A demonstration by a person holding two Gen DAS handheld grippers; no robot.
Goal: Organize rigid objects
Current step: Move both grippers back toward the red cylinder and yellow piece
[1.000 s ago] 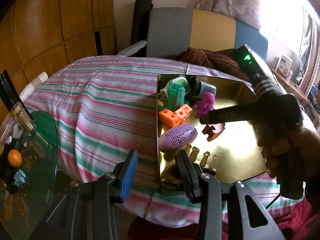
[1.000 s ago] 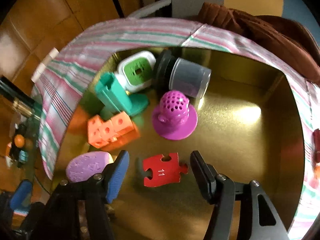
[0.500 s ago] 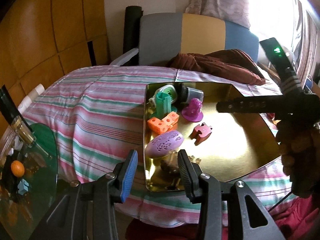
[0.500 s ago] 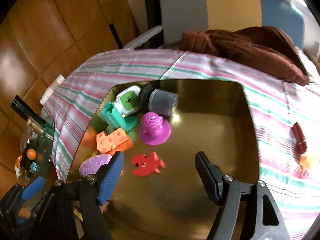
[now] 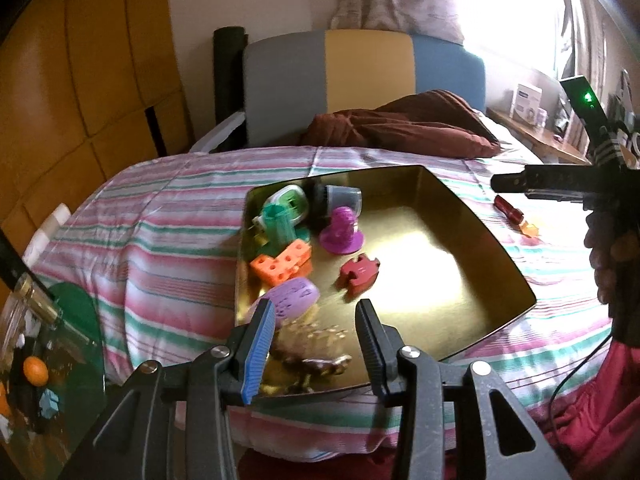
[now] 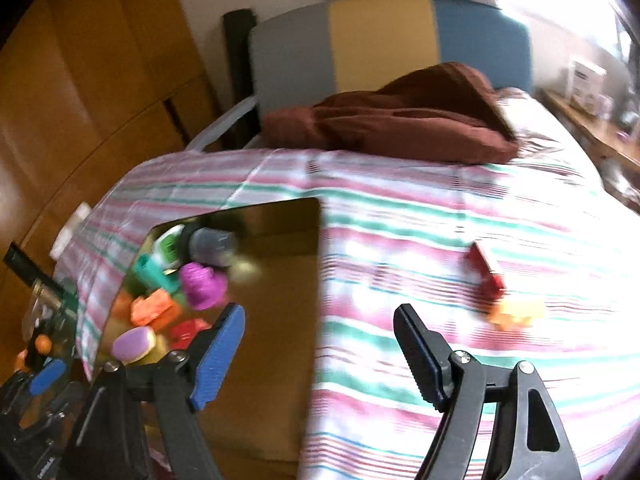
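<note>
Right wrist view shows the right hand-held gripper (image 6: 320,344) empty, jaws opening, beside the gold tray (image 6: 280,232); aim for the red piece (image 6: 486,270) on the bed right of the tray, straddling it squarely; left hand-held gripper (image 5: 316,328) hovers part-open, empty

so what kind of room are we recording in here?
Most likely a bedroom at home: a bed under a striped sheet, a padded headboard, a curtained window. The gold tray of toys sits on the bed.
</note>
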